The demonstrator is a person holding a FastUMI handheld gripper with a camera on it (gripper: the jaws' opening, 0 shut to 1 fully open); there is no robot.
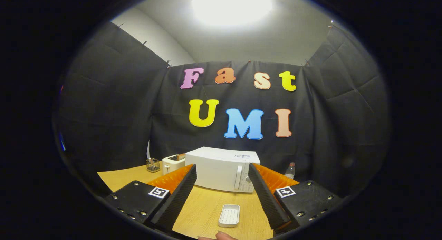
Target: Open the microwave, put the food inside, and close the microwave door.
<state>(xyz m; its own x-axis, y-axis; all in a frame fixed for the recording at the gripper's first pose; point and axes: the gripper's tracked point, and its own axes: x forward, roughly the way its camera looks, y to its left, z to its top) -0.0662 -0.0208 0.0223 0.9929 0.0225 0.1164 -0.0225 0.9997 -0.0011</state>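
- Tongs hung wide apart, gripping nothing.
- Microwave sat beyond them on the worktop, door closed.
- White tray lay between the fingers, near a fingertip.

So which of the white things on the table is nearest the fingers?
The small white tray, lying flat between the open gripper fingers. The microwave and the toaster beside it stand farther back by the wall.
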